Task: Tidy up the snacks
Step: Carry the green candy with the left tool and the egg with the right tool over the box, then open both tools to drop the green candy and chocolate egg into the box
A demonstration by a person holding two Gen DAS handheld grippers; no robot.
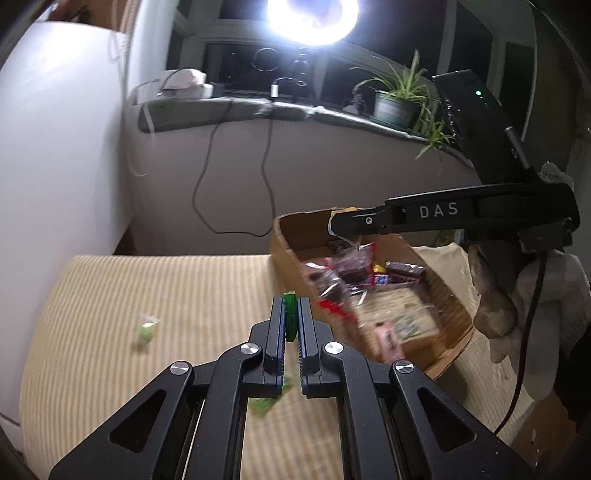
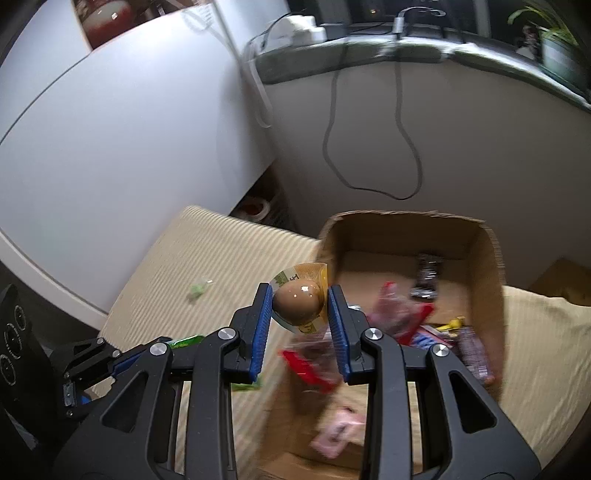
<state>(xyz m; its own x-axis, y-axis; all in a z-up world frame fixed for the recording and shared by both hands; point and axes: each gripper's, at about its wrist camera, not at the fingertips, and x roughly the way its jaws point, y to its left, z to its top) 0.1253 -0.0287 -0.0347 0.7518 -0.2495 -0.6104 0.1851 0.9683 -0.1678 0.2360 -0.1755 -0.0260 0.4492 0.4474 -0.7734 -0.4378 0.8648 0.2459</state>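
My left gripper (image 1: 291,314) is shut on a thin green snack packet (image 1: 290,317) held edge-on above the striped cushion. My right gripper (image 2: 299,295) is shut on a packaged brown egg (image 2: 297,304) in a clear and yellow wrapper, held above the left rim of the cardboard box (image 2: 493,258). The box (image 1: 284,251) holds several wrapped snacks, red, purple, pink and dark (image 2: 426,275). The right gripper also shows in the left wrist view (image 1: 334,223), over the box. A small green wrapped candy (image 1: 146,326) lies on the cushion, also in the right wrist view (image 2: 199,288).
The striped beige cushion (image 1: 147,288) carries the box. A white wall or appliance side stands at the left (image 1: 55,147). A grey sill (image 1: 229,107) with cables, a bright lamp (image 1: 312,18) and a potted plant (image 1: 397,99) is behind. A plush toy (image 1: 517,295) sits at the right.
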